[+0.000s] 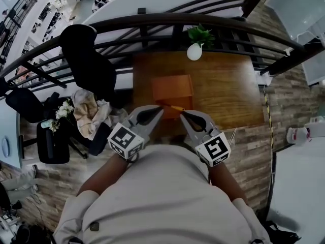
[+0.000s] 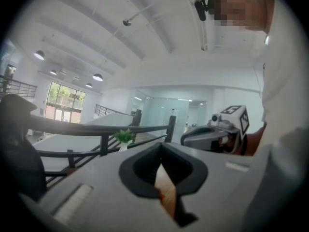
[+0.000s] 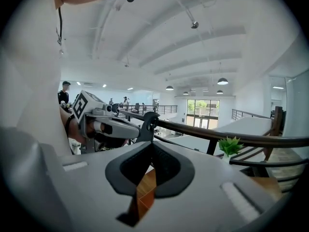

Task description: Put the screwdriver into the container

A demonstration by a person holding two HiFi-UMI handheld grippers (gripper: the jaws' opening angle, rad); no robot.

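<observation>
Pale shirt front (image 1: 167, 197) fills the bottom of the head view, with both grippers raised just beyond it over the near edge of the desk (image 1: 228, 90).

Left tongs (image 1: 159, 109): jaws seen drawn together in the left gripper view. Only a sliver of desk wood shows through the gap and nothing is held.

Right tongs (image 1: 184, 113): jaws likewise brought together in the right gripper view. Wood and an orange edge show through the slit, and no object is seen between the pads.

Screwdriver (image 1: 176, 108): a thin yellow-orange stick, seen only in the head view. It lies against the near edge of the container (image 1: 172, 89), between the two tong tips and closest to the right one. Contact with the right tip cannot be settled. Handle and blade ends are too small to be told apart.

Container: an orange-brown box set mid-desk, well short of the potted plant (image 1: 197, 42) by the railing.

Handling, as judged: the tool is expected to be light and rigid, and liable to roll or pivot if pinched near one end. A hold across the thicker handle part, close to the balance point, is advised, so that it can be lowered lengthwise into the box.
</observation>
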